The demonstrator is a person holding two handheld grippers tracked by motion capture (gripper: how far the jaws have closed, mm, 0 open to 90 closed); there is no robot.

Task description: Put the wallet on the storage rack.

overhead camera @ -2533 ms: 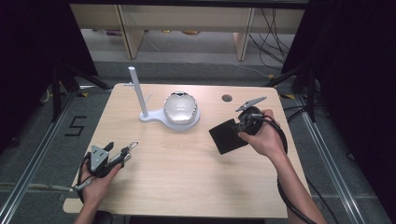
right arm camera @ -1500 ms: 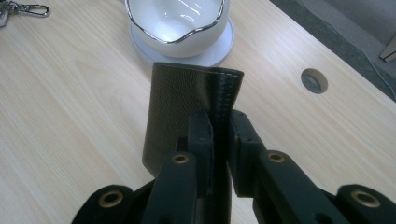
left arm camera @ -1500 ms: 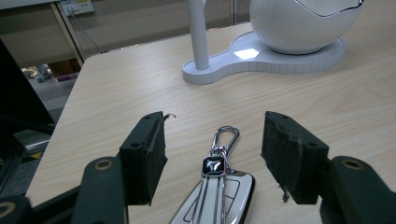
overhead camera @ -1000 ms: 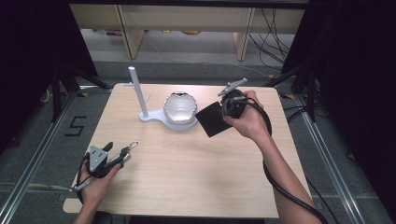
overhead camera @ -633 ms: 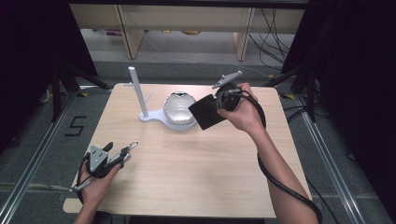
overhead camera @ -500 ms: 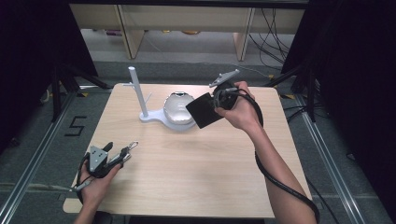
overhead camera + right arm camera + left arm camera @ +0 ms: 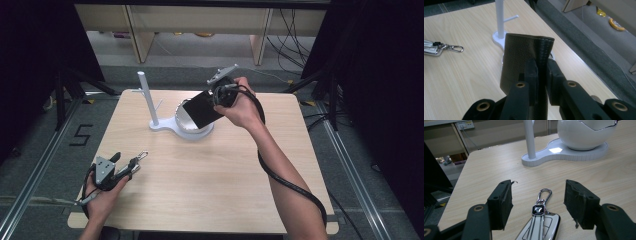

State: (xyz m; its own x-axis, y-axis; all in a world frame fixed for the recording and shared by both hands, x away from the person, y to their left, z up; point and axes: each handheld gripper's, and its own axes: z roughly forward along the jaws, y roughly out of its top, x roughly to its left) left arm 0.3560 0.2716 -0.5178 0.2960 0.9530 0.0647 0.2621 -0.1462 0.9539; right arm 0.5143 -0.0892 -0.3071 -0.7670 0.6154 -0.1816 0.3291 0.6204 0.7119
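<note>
The right tool (image 7: 216, 102) is clamped on a black leather wallet (image 7: 200, 110), its jaws pressed together on the wallet's folded spine as the right gripper view shows (image 7: 540, 72). In the high view the wallet hangs in the air directly above the white bowl (image 7: 192, 127) that sits on a white stand (image 7: 165, 125) near the far edge of the surface, toward the middle. The relation that matters is this vertical one: the wallet is over the bowl, apart from it, and partly hides it from above. The wallet's long axis runs slantwise, from the tool at its upper right end down toward the left, so its free end points at the post (image 7: 147, 97) of the stand and dips toward the bowl. To me the coming move looks like a lowering of that free end into the bowl; the post stands just beside the path, so a drift left could knock it.

The left tool (image 7: 125, 167) rests near the near left corner, well apart from the bowl, with its jaws wide apart. A car key (image 7: 540, 223) with a clip lies flat on the surface between them, untouched, its long axis pointing away from the hand toward the stand (image 7: 564, 153)
</note>
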